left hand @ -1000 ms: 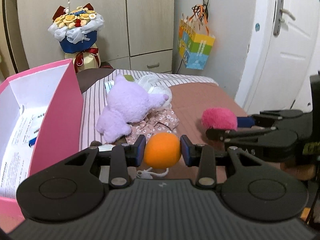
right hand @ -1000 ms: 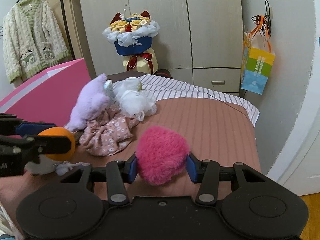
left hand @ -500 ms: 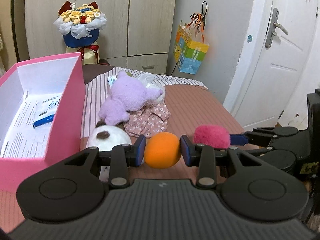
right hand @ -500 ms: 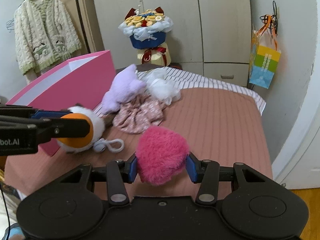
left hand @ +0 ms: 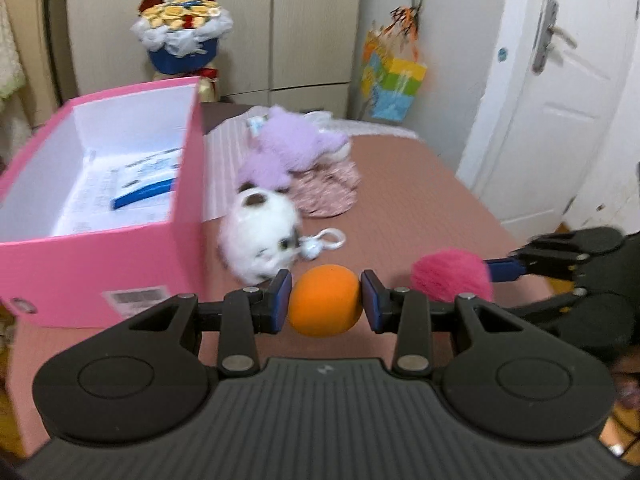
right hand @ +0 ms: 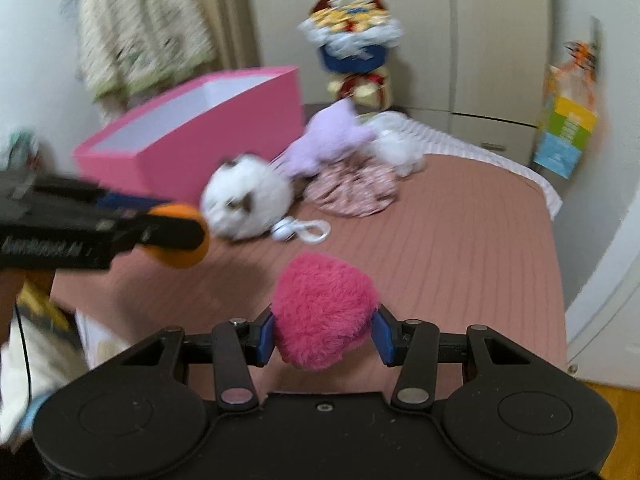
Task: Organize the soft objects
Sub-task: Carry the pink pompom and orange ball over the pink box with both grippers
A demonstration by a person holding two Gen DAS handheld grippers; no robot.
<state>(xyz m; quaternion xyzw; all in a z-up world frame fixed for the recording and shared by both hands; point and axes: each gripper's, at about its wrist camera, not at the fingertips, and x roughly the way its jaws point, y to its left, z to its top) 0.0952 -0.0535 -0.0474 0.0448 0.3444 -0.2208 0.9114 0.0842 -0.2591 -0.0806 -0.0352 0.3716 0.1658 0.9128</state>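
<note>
My left gripper [left hand: 325, 300] is shut on an orange soft ball [left hand: 324, 300], held above the near end of the bed. My right gripper [right hand: 323, 334] is shut on a fluffy pink pom-pom [right hand: 324, 314]; that pom-pom [left hand: 452, 276] also shows at the right of the left wrist view. The orange ball [right hand: 182, 236] appears at the left in the right wrist view. On the bed lie a white plush [left hand: 260, 236] with a key ring, a purple plush [left hand: 292, 148] and a floral cloth [left hand: 328, 192]. An open pink box [left hand: 100, 264] stands to the left.
A white fluffy bundle [right hand: 394, 144] lies behind the purple plush. A flower bouquet [left hand: 182, 36] stands before the wardrobe. A colourful gift bag [left hand: 392, 84] hangs on the wall and a white door [left hand: 560, 100] is to the right. Papers [left hand: 120, 188] lie inside the box.
Both grippers have drawn back from the bed's far end with their loads. The white plush has come into view and the pink box's inside shows more fully.
</note>
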